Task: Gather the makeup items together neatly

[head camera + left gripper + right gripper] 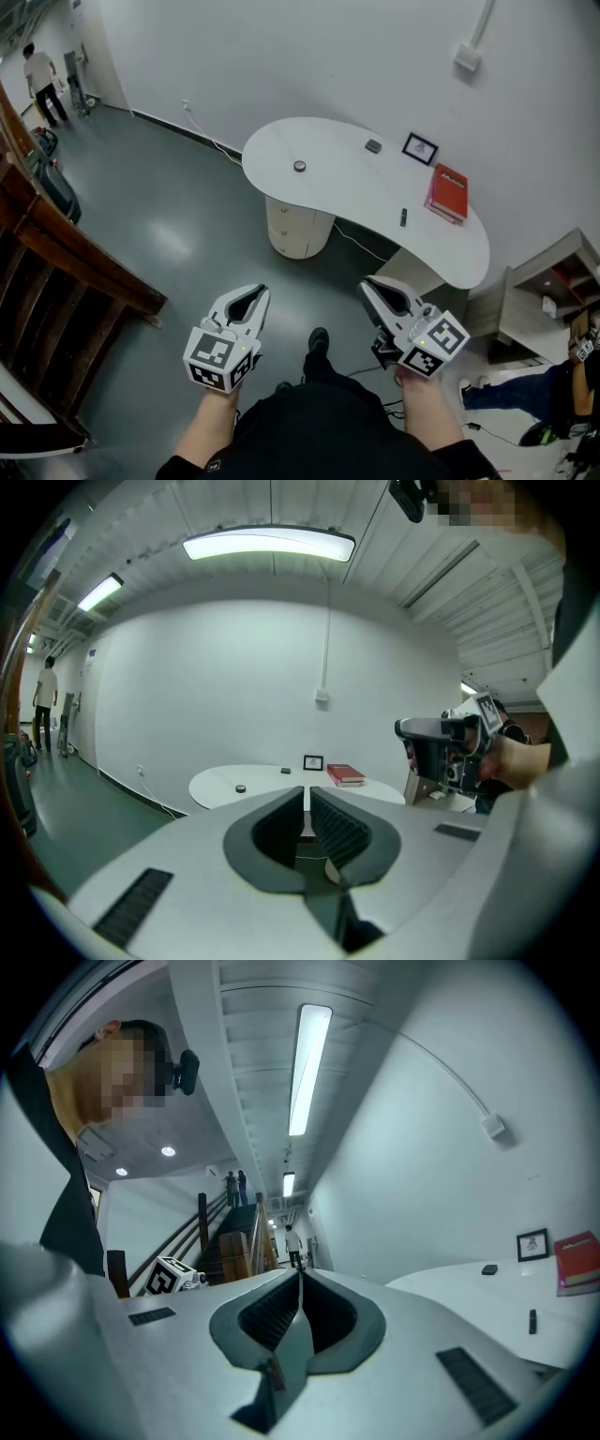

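Left gripper [257, 293]: clenched, empty, held over the grey floor [169, 216], well short of the counter [347, 202].
Right gripper [368, 284]: clenched, empty, alongside the left.
Makeup items, scattered well apart on the white curved counter: small round container [299, 166]; small dark case [373, 145]; slim dark tube [404, 217].
Also there: framed picture [420, 148]; red book [448, 193].
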A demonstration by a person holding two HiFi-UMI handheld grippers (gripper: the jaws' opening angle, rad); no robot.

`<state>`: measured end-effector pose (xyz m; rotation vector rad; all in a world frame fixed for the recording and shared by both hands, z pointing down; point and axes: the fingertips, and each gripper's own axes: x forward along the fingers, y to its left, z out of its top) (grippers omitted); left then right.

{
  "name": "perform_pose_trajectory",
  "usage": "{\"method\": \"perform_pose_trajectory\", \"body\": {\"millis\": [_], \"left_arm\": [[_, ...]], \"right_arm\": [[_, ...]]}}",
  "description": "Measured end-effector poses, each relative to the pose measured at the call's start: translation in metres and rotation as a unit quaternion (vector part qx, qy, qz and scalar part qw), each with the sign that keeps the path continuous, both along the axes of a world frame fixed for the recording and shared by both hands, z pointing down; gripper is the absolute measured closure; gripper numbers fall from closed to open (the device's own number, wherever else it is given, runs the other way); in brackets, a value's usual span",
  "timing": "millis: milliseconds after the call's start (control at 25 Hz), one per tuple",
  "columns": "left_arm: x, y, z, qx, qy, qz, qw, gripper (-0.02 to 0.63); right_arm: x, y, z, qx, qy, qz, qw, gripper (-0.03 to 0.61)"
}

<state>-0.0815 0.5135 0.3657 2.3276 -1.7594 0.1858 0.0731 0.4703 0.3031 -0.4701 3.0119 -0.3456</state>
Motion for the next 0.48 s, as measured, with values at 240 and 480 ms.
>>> {"method": "perform_pose_trajectory", "body": {"millis": [240, 480], "left_arm": [[0.003, -0.073, -0.001, -0.011, -0.006, 0.004, 0.9999, 0.584], [0.010, -0.152, -0.009, -0.013, -0.012, 0.004, 0.9998, 0.584]], "right_arm": [[-0.002, -0.075, 0.007, -0.020, -0.006, -0.007, 1.000, 0.541], [0.008, -0.153, 0.003, -0.026, -0.018, -0.010, 0.999, 0.541]]}}
